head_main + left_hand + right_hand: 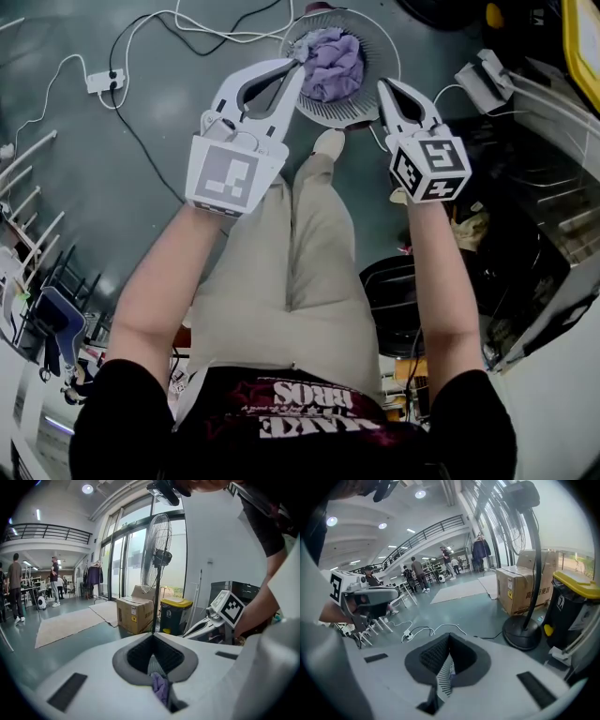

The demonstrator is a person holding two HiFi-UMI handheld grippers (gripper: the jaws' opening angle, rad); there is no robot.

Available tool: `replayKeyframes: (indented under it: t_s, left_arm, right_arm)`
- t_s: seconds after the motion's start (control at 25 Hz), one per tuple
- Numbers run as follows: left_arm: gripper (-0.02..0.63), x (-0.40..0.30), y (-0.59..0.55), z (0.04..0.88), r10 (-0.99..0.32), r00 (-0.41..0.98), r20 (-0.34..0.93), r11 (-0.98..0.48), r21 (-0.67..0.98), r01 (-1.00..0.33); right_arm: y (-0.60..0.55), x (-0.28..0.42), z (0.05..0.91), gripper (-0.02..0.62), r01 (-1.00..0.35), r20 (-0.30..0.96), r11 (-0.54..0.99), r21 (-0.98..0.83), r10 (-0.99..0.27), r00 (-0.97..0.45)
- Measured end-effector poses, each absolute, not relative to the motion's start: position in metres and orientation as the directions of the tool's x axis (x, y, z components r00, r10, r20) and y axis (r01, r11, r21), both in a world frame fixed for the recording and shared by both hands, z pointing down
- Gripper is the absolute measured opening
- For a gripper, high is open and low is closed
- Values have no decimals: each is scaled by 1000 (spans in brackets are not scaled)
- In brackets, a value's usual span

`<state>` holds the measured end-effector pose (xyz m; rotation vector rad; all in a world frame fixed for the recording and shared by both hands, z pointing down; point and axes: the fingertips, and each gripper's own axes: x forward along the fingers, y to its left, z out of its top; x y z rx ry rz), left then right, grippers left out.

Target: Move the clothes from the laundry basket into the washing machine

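Purple clothes [333, 61] heaped in a white slatted basket [342, 112], 12 o'clock in my head view, just past my shoe [328, 142]. My left gripper [298, 56] meets the basket at its 10 o'clock rim, jaws closed on a fold of the clothes; its own view shows purple cloth pinched in the slit. My right gripper [383, 86] is at the basket's 4 o'clock edge, jaws clamped narrow on the slatted wall. Both point forward and down. Power strip [105, 82] on the floor at 10 o'clock.
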<state>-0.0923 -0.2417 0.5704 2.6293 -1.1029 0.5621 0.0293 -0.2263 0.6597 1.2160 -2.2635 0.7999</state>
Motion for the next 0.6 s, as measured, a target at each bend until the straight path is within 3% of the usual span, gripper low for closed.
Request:
replayKeyframes:
  t_s: [0.28, 0.32, 0.44, 0.48, 0.6]
  left_arm:
    - [5, -100, -238, 592, -613, 649, 450, -701, 68, -710]
    - [5, -101, -237, 595, -612, 648, 453, -700, 71, -711]
    - [5, -106, -234, 602, -610, 645, 460, -694, 83, -715]
    - [5, -108, -232, 605, -609, 644, 464, -692, 87, -717]
    - [5, -114, -231, 613, -605, 639, 474, -686, 97, -721]
  right_arm:
    - [-222, 21, 723, 17, -852, 668, 403, -334, -537, -515]
    - [-220, 19, 730, 175, -846, 668, 392, -361, -524, -528]
    - [-216, 14, 749, 398, -840, 667, 337, -425, -510, -542]
    - [-216, 14, 754, 438, -844, 672, 324, -427, -511, -536]
    - [-215, 13, 765, 457, -855, 692, 311, -414, -503, -518]
